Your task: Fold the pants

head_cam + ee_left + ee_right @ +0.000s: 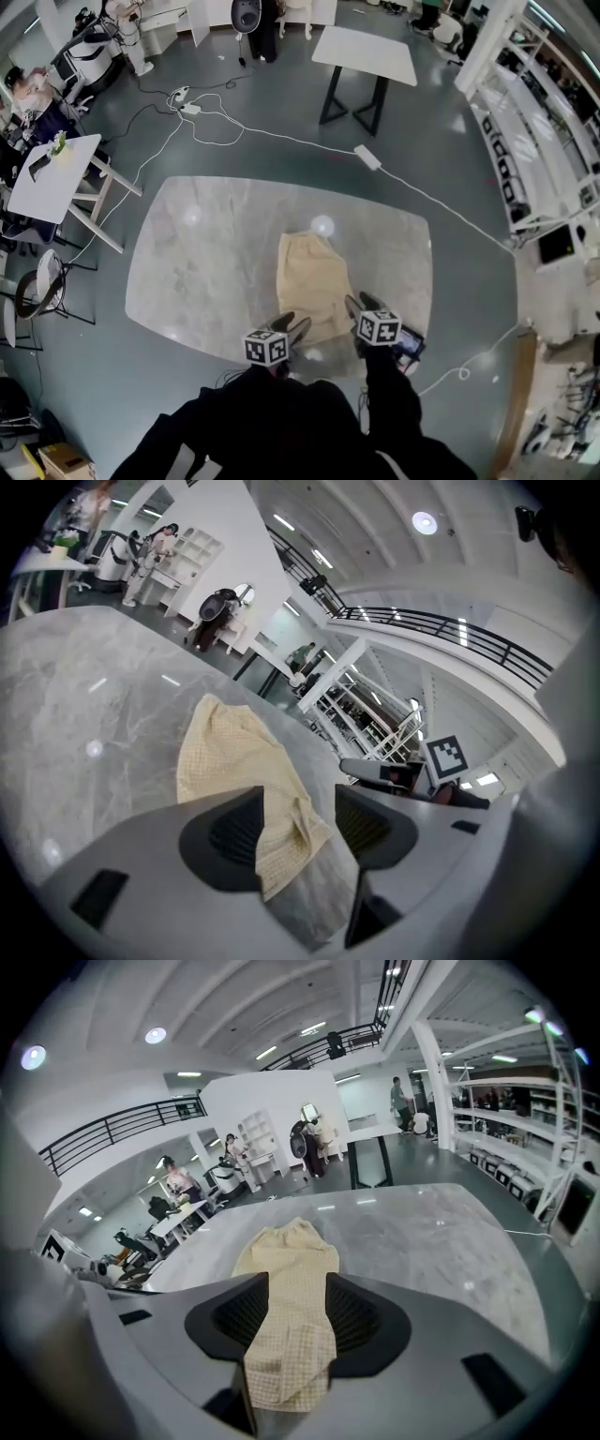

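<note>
The cream checked pants [312,281] lie lengthwise on the grey marble table [206,253], doubled leg on leg, with the waistband at the far end. Both grippers hover over the near hem end. My left gripper [291,323] is at the hem's left corner with its jaws apart. In the left gripper view the rumpled hem [281,841] shows between the open jaws of the left gripper [298,822]. My right gripper [362,302] is at the right side. In the right gripper view the pants [291,1260] run between the spread jaws of the right gripper [297,1312], and the pads do not press on them.
A dark flat device [410,345] lies on the table's near right edge. On the floor beyond, a white cable with a power strip [367,157] runs past a white-topped table [366,52]. A small white table [52,173] stands at left, shelving [534,159] at right.
</note>
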Available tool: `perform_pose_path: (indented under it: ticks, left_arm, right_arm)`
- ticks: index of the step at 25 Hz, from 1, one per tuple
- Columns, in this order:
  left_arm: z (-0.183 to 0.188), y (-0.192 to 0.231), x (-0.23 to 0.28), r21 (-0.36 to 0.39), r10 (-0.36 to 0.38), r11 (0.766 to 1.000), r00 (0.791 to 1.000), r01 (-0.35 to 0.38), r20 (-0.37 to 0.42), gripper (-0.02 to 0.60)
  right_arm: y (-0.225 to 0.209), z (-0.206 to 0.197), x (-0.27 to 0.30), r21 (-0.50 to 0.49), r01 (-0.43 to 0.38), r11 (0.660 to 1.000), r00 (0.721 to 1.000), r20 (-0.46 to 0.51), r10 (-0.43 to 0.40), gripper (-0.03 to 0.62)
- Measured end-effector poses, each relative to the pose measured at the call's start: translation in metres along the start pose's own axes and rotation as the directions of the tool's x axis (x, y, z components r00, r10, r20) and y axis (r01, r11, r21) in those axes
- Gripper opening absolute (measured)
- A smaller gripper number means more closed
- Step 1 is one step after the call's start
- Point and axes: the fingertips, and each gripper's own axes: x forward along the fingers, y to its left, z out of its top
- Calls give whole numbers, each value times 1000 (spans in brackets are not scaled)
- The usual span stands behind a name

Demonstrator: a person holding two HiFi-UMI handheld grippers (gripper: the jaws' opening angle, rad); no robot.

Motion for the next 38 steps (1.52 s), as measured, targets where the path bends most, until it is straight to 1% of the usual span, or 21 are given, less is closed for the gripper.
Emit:
perform_pose_path:
  ticks: [3,6,9,12,15,18,21,22,24,26,27,28,30,31,33,35,36,37,38]
  left_arm:
    - [-12,21,0,-54,72,996,997,-74,-33,219]
    - [-26,38,-3,-97,123,987,989,-131,-81,219]
    - [-44,55,0,-147,162,972,978,-181,-133,219]
    - [-64,69,3,-182,199,956,963,-232,-183,221]
    - [-77,76,7,-202,208,946,955,-252,-212,221]
    - [-82,80,10,-191,224,945,950,-267,-218,221]
    - [-84,85,11,-159,256,942,938,-297,-233,221]
    - [-84,87,10,-143,274,939,933,-312,-235,221]
    - [-82,91,4,-102,321,931,920,-349,-224,221]
    - [-81,96,-1,-68,360,922,909,-381,-212,221]
    - [-82,100,-2,-70,366,919,906,-388,-214,221]
    - [-85,103,-1,-88,361,918,906,-388,-222,221]
    - [-94,104,3,-141,331,918,911,-371,-246,221]
    - [-98,103,5,-151,319,919,913,-363,-254,221]
    - [-101,101,7,-123,320,924,910,-361,-262,221]
    - [-102,101,8,-78,344,923,898,-377,-275,219]
    - [-102,102,8,-57,359,919,890,-389,-281,219]
    - [-102,104,7,-39,373,916,882,-400,-286,219]
    - [-103,104,7,-25,381,914,877,-405,-292,212]
  right_arm:
    - [-16,-15,2,29,68,997,997,-30,-67,181]
    - [-29,-41,11,60,108,992,990,-95,-102,189]
    - [-39,-61,23,67,135,989,978,-167,-123,192]
    - [-54,-80,34,64,178,982,959,-235,-159,201]
    - [-63,-89,39,71,200,977,951,-255,-177,206]
    - [-65,-97,43,62,200,978,946,-274,-175,209]
    - [-57,-105,49,43,169,985,942,-302,-149,209]
    - [-55,-109,52,30,162,986,940,-307,-145,209]
    - [-55,-113,55,7,176,984,937,-309,-166,209]
    - [-51,-110,54,14,195,981,935,-304,-182,209]
    - [-47,-108,54,26,193,981,935,-307,-176,209]
    - [-43,-107,54,33,187,982,935,-311,-168,209]
    - [-41,-106,56,25,177,984,936,-313,-160,212]
    - [-41,-105,56,19,171,985,937,-314,-157,210]
    - [-40,-105,57,16,153,988,939,-315,-140,210]
    - [-36,-107,57,16,131,991,938,-327,-119,209]
    - [-33,-109,57,9,120,993,936,-335,-110,199]
    - [-31,-111,56,1,116,993,933,-344,-108,116]
    - [-33,-115,55,-7,122,993,929,-350,-117,59]
